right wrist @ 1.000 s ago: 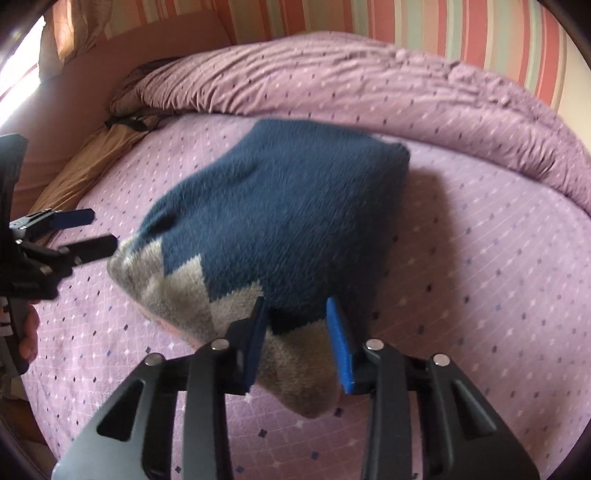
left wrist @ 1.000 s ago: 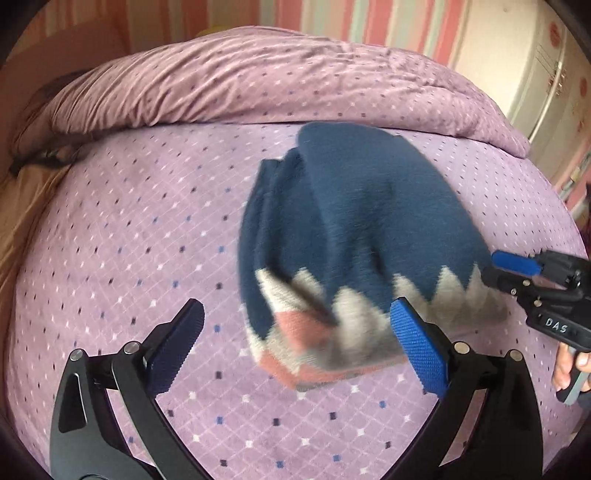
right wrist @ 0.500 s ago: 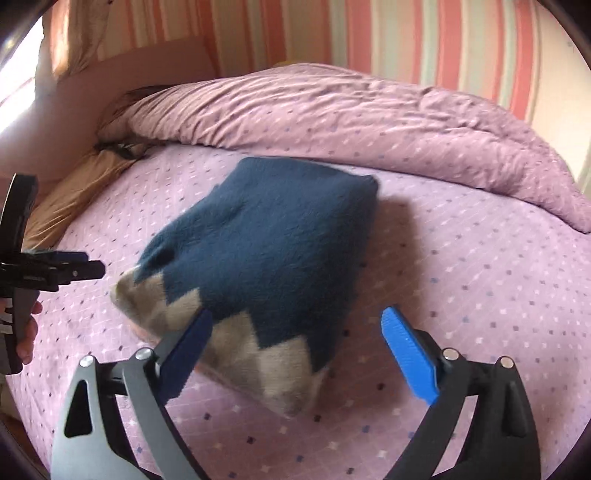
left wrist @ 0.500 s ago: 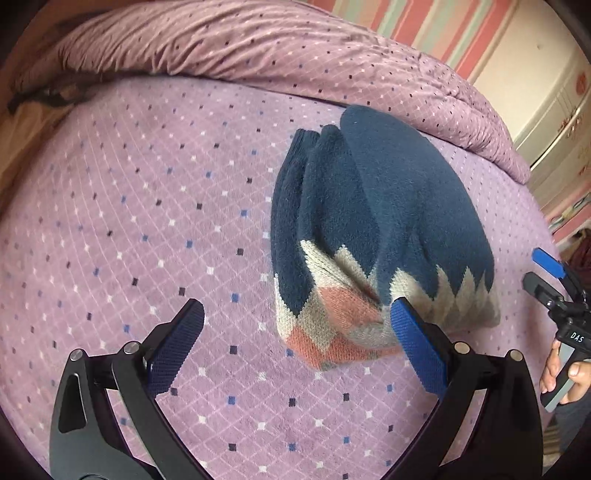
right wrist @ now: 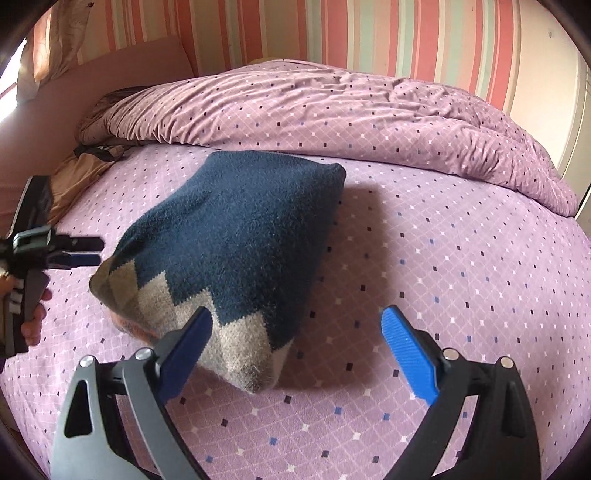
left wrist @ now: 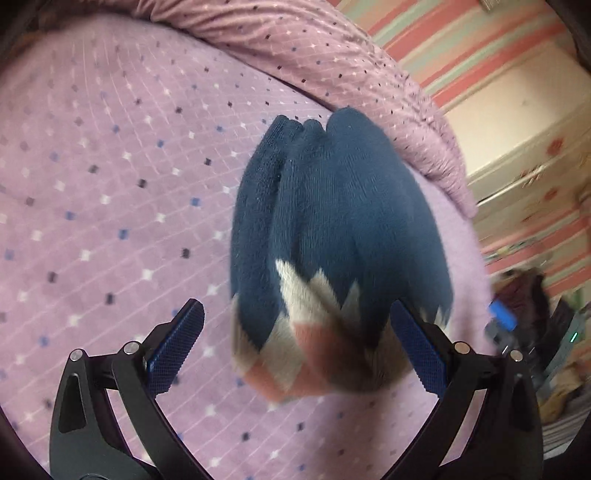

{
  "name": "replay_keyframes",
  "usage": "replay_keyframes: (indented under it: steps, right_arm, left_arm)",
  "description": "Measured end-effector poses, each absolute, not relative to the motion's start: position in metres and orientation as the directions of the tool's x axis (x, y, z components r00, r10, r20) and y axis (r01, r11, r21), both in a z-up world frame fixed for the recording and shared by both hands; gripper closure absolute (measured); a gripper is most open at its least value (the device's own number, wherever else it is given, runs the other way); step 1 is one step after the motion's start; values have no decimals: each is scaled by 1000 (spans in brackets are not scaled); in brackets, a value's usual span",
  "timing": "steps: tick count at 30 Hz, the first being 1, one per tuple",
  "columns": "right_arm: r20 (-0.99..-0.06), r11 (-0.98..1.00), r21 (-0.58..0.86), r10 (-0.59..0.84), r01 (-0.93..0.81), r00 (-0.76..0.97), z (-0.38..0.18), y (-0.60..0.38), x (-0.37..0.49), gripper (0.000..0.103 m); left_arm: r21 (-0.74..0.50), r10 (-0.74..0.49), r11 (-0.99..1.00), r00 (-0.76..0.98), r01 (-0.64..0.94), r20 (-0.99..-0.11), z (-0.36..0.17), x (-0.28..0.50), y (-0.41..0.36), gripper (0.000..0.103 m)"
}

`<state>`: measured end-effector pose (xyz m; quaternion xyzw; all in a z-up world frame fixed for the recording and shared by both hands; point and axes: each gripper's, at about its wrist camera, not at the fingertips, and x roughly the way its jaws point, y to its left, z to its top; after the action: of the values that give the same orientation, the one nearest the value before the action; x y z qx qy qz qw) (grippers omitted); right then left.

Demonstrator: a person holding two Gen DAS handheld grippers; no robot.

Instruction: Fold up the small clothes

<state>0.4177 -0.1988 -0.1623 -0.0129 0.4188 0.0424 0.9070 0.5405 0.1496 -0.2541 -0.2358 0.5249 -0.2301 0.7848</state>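
While the folded navy sweater [right wrist: 236, 236] lies in a thick bundle on the bed sheet [right wrist: 461, 266], the right hand-held gripper [right wrist: 295, 354] stands with its blue pads spread wide, the sweater's grey zigzag hem partly between them but touched by neither pad as far as can be seen. In the left wrist view the left hand-held gripper [left wrist: 295, 347] is likewise spread wide, its pads either side of the hem end with its grey and salmon bands; the picture is blurred, so contact cannot be judged. Fingers [right wrist: 33, 317] of the person grip its handle at the left edge. Beyond the sweater a rumpled duvet [right wrist: 332, 110] in the same dotted purple lies before a striped wall [right wrist: 332, 29].
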Motion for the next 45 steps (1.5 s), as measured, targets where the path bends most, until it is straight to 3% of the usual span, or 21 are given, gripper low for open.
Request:
replay_keyframes:
  steps: [6, 14, 26, 31, 37, 45]
  right_arm:
    - [-762, 996, -16, 48, -93, 646, -164, -195, 413, 9]
    - [-767, 991, -57, 35, -122, 641, -167, -190, 413, 9]
    - [-776, 997, 31, 67, -69, 627, -173, -211, 420, 9]
    - [-782, 990, 136, 127, -31, 610, -182, -225, 426, 9]
    - [-781, 938, 345, 268, 31, 564, -207, -246, 451, 9]
    - [-635, 684, 721, 590, 109, 499, -255, -261, 498, 9]
  left_arm:
    - [-682, -659, 730, 305, 42, -687, -284, 556, 152, 3]
    - [-810, -784, 587, 247, -5, -570, -314, 568, 135, 3]
    - [-813, -791, 582, 227, -5, -568, -324, 571, 133, 3]
    - [-867, -854, 498, 173, 4, -490, -329, 584, 109, 3]
    - [-853, -842, 522, 168, 13, -513, -328, 591, 94, 3]
    - [-848, -837, 530, 160, -6, -524, -323, 591, 86, 3]
